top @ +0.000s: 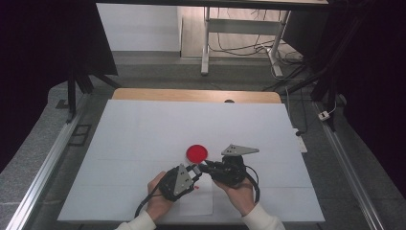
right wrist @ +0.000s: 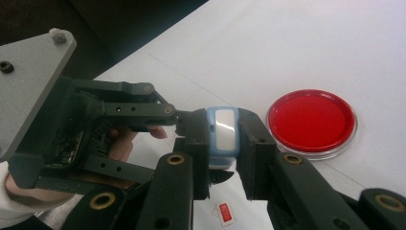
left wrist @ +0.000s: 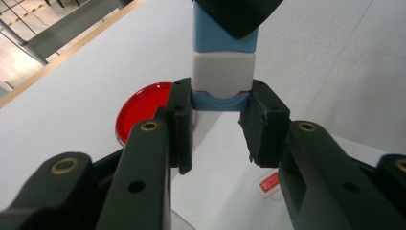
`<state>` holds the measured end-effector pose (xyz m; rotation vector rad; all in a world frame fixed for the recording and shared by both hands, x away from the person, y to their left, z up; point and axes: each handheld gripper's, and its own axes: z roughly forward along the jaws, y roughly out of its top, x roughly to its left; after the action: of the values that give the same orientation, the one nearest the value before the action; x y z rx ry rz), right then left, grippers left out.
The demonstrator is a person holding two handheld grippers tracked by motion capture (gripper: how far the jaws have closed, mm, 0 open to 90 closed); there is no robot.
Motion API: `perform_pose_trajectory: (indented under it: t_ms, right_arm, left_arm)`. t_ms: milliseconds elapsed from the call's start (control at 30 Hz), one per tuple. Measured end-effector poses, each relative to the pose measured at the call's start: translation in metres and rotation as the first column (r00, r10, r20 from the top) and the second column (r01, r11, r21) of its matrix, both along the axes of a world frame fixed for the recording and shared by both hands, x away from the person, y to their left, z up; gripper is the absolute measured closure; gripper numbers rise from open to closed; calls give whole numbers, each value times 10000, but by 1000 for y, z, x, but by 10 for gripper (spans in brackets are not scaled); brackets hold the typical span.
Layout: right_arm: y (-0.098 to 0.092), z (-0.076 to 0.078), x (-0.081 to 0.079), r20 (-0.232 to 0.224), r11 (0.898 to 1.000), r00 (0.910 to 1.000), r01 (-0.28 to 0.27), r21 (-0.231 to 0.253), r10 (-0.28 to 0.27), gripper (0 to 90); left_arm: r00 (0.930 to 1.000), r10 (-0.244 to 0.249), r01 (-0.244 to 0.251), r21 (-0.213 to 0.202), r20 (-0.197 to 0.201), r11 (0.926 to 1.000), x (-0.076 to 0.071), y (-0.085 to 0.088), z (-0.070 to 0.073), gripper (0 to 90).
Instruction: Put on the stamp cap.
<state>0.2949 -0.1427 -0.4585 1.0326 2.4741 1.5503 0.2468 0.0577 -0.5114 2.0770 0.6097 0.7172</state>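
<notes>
A small blue and white block point(left wrist: 223, 72) hangs just above the white table cover, held from both ends. My left gripper point(left wrist: 220, 103) is shut on its near blue end, pads pressing both sides. My right gripper point(right wrist: 222, 139) is shut on the block point(right wrist: 221, 132) around its white panel, with the left gripper point(right wrist: 179, 120) meeting it from the left. In the high view the left gripper point(top: 194, 169) and right gripper point(top: 204, 167) meet tip to tip near the front edge. A round red dish point(top: 197, 153) lies flat just beyond them.
A white sheet point(top: 143, 129) covers the table, with a wooden edge point(top: 191, 94) showing at the far side. A small red-printed label point(right wrist: 225, 212) lies on the paper under the grippers. Metal rails point(top: 48, 163) run along the floor at both sides, and a desk frame point(top: 206, 43) stands beyond.
</notes>
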Motion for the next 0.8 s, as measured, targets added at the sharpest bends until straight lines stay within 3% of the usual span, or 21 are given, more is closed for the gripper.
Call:
perform_pose_trajectory:
  t_ms: [233, 400, 567, 800]
  right_arm:
    - [0, 3, -2, 301, 10000, 9995, 45, -30, -44, 750]
    - [0, 1, -2, 413, 10000, 9991, 43, -59, -41, 749]
    - [1, 2, -3, 826, 9998, 9966, 3, -210, 15, 749]
    - [-3, 4, -1, 926, 9997, 9957, -2, -228, 23, 749]
  left_arm:
    - [9999, 11, -13, -166, -104, 9999, 2, 2, -2, 654]
    - [9992, -59, 47, -305, -391, 9995, 4, 3, -3, 640]
    - [9970, -233, 204, -409, -739, 9990, 7, 4, -4, 571]
    - [9916, -145, 85, -473, -1283, 9988, 11, 8, -4, 472]
